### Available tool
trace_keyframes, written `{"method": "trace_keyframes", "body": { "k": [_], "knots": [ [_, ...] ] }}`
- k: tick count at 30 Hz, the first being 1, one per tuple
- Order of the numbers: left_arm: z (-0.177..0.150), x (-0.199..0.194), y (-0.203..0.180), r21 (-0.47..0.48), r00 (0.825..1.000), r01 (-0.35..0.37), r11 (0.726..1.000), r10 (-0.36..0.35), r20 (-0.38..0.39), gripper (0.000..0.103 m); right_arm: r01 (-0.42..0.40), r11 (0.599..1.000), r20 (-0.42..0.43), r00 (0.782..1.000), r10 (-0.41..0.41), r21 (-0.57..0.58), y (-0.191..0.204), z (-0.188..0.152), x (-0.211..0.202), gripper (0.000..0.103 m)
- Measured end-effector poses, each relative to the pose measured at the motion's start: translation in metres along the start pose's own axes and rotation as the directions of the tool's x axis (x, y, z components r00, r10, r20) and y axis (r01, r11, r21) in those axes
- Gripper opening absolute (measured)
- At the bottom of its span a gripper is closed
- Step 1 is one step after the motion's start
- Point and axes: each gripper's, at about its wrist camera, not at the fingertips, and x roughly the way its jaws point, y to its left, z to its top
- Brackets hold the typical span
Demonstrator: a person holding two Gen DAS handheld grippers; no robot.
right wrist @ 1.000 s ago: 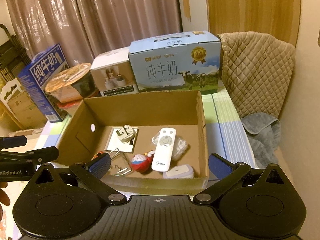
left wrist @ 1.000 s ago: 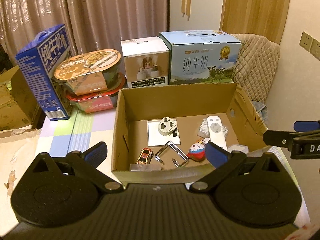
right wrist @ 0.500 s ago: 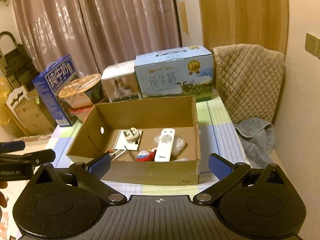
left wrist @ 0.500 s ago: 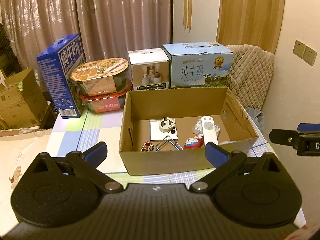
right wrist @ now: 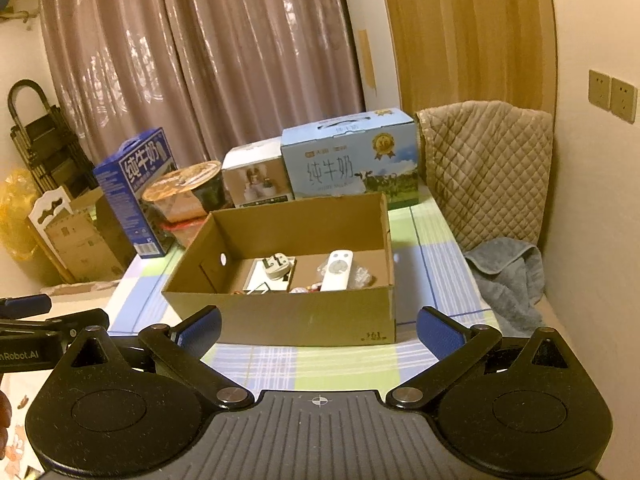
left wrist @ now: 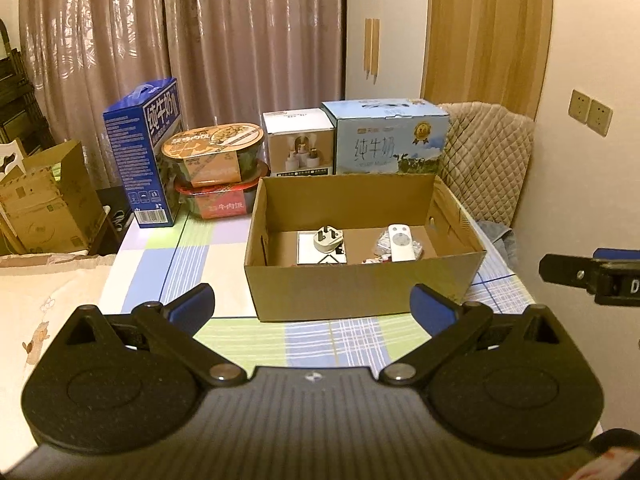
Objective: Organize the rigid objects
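**Both grippers hanging back, box sitting loaded**

Looking at a cardboard box (left wrist: 362, 292) sitting on a checked tablecloth (left wrist: 168, 256), roughly dead centre from the left wrist. Holding a plug (left wrist: 328, 239) on a white card (left wrist: 308, 248) at about 9 o'clock inside the box, and a white remote (left wrist: 401, 243) at about 3 o'clock, lying on something crinkly and clear. Peeking over the near wall next to the remote: a bit of red and white, too hidden to call.

Left gripper (left wrist: 312, 306) hovering in front of the box, jaws spread wide, gripping nothing. Right gripper (right wrist: 318, 326) doing the same, fingers parted wide with nothing between them, well apart from the box. Each one showing up at the edge of the other's view, at 3 o'clock from the left and 9 o'clock from the right.

Standing behind the box, at 12 o'clock: a light blue milk carton (left wrist: 390, 138) and a white box (left wrist: 298, 142) just beside it. Sitting at 10 o'clock: two stacked food bowls (left wrist: 214, 174) and a dark blue milk carton (left wrist: 142, 150). Draping at 2 o'clock: a quilted cover (right wrist: 486, 168), with a grey towel (right wrist: 506, 276) bunched below it.
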Motion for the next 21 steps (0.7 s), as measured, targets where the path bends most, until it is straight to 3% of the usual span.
{"method": "trace_keyframes", "body": {
  "k": [21],
  "knots": [
    [-0.046, -0.054, -0.017, -0.020, 1.000, -0.014, 1.000, 0.014, -0.006, 0.102, 0.041, 0.997, 0.025, 0.999, -0.039, -0.060, 0.013, -0.058, -0.061, 0.101]
  ]
}}
